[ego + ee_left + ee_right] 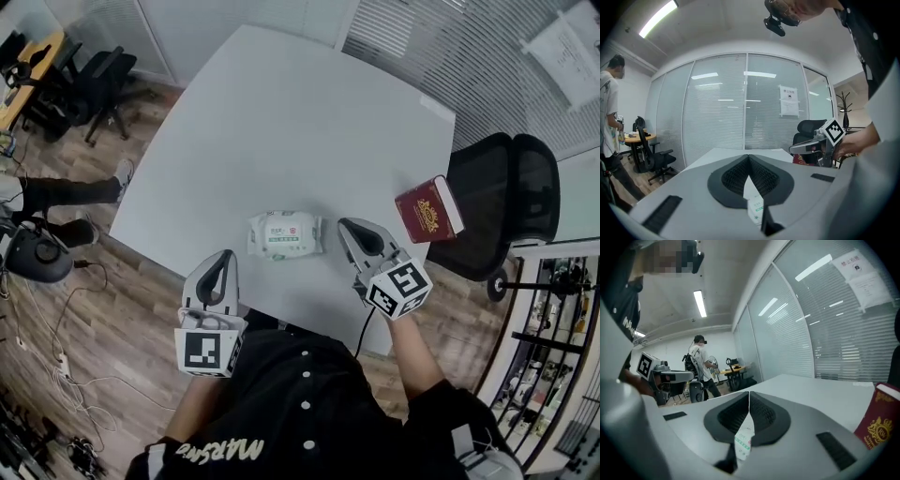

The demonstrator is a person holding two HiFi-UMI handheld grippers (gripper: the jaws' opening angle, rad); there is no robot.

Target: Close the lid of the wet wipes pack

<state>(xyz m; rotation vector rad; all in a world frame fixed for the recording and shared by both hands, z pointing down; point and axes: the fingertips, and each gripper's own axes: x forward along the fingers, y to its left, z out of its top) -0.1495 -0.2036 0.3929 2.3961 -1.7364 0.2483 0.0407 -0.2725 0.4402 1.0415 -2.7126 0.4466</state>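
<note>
Currently, the wet wipes pack (284,234) lies flat on the white table (281,112), near its front edge and between the two grippers. Its lid appears flush with the top face. The contents are not visible. The left gripper (225,253) is positioned to the left of the pack and closer to the person. Its jaws are clenched tip to tip, with nothing gripped. The right gripper (345,223) is positioned just beside the pack's right end. Its jaws are likewise pressed together and empty. In each gripper view, the pack shows only as a printed strip below the closed jaws, apart from the pads. A red book (428,211) rests at the table's right edge, next to a black chair (506,206).
</note>
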